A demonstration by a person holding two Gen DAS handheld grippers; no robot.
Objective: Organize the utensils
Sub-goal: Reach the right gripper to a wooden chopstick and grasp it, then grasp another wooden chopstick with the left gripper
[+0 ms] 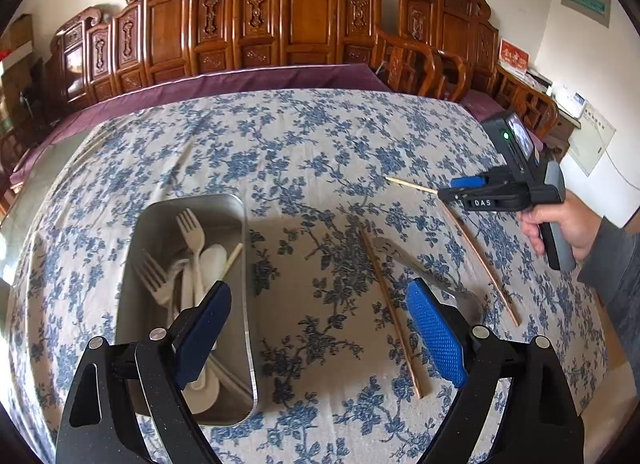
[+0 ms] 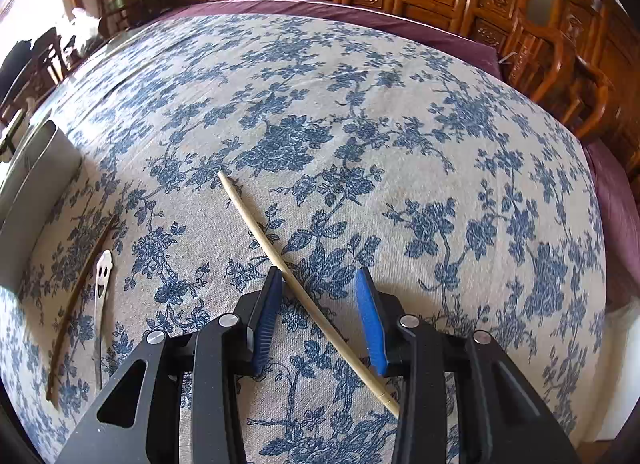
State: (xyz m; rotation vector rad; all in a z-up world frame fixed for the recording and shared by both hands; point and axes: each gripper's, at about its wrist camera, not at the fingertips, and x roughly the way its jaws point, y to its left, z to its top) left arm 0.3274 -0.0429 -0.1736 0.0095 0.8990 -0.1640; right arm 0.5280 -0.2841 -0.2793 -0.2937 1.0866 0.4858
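A pale chopstick is lying diagonally on the worktop, which is wearing a blue-flowered cloth, and the right hand-held gripper is hanging over it with its blue pads apart. The stick is passing between them; the left pad looks to be touching it or just beside it, the right pad is clear of it. To the left of that stick a metal spoon with a cut-out face and a darker chopstick are lying side by side, near each other.

Farther left, a metal tray is sitting on the cloth, holding pale plastic forks, a spoon and a stick. The left hand-held gripper is hanging with its jaws wide apart, nothing between them; its left pad is over the tray's near end, its right pad over the dark chopstick and the metal spoon.

In the left wrist view, a hand in a grey sleeve is holding the right gripper's handle at the right edge. Carved wooden chairs are standing along the far wall.
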